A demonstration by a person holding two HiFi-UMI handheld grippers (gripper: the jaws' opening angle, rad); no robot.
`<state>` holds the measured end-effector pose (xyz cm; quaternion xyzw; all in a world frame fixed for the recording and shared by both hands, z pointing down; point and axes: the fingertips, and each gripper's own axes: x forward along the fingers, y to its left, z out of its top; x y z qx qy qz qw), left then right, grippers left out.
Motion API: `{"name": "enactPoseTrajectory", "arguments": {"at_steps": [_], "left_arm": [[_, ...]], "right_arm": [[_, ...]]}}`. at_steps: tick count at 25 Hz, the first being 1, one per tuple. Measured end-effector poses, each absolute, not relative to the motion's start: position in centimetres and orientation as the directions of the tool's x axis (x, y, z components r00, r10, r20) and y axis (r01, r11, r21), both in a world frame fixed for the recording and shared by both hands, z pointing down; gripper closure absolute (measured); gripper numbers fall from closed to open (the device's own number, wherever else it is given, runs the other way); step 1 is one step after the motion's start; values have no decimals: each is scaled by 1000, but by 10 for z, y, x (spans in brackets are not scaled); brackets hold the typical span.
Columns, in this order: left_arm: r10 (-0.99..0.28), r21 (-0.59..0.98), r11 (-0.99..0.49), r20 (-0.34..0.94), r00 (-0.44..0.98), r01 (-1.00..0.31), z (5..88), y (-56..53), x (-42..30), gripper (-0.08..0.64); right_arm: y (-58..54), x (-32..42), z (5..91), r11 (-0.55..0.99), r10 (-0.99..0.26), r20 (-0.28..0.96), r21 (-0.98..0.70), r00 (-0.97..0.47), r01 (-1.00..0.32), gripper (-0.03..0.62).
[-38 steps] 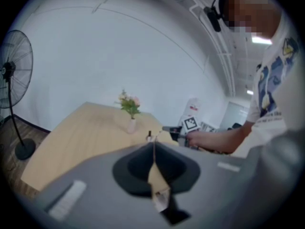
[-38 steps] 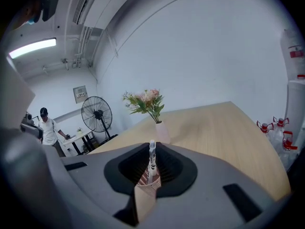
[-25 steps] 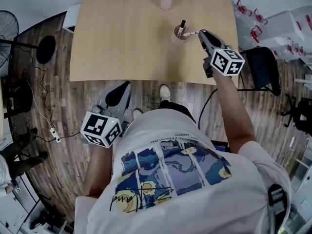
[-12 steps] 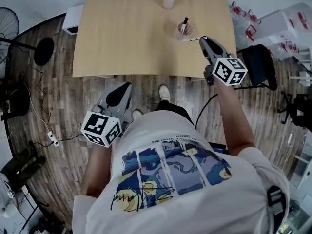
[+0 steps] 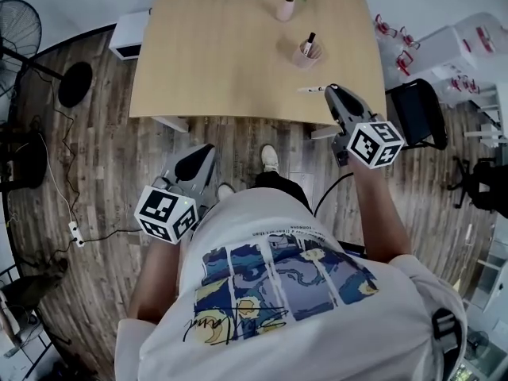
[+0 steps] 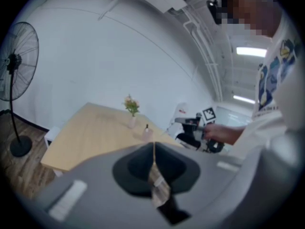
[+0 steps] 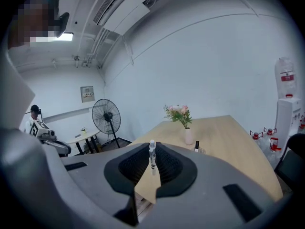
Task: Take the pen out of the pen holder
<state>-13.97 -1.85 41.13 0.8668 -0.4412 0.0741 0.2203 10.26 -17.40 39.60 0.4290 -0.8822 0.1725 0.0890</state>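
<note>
Short of the table (image 5: 222, 54), our left gripper (image 5: 208, 148) hangs closed, empty. Our right gripper (image 5: 327, 90), clear of the pen holder (image 5: 306, 54), pinches the white pen (image 5: 311, 90) by one end, so it may swivel or slip out.

A dark plank floor (image 5: 95, 173) runs under a long, pale wooden counter (image 5: 222, 54). A black standing fan (image 5: 17, 24) stands at the far left near the white wall (image 7: 214, 56). A black chair (image 5: 421, 109) sits at the counter's right. A power strip (image 5: 75, 232) lies on the floor at the left. Strip lights (image 6: 252, 51) glow on the ceiling, which also carries a white air conditioner (image 7: 124, 8). A small round table (image 7: 86, 137) stands farther off.
</note>
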Motion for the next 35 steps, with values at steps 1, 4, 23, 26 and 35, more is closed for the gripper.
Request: {"name": "enactPoseTrajectory", "arguments": {"at_steps": [1, 4, 23, 26, 35], "left_arm": [[-731, 317, -515, 322, 602, -796, 412, -13, -142, 546], [-727, 320, -521, 320, 607, -792, 416, 2, -148, 546], [-712, 332, -539, 311, 629, -774, 422, 54, -165, 546], [-716, 328, -537, 309, 626, -777, 422, 58, -168, 546], [-727, 331, -522, 310, 613, -786, 423, 64, -167, 548]], "right_arm": [[-165, 99, 394, 578, -722, 305, -227, -621, -784, 558], [-138, 85, 389, 597, -710, 304, -220, -636, -771, 558], [-48, 31, 367, 685, -638, 306, -194, -707, -702, 558], [-43, 26, 367, 691, -632, 304, -194, -713, -696, 558], [-36, 24, 363, 712, -615, 293, -194, -732, -675, 558]]}}
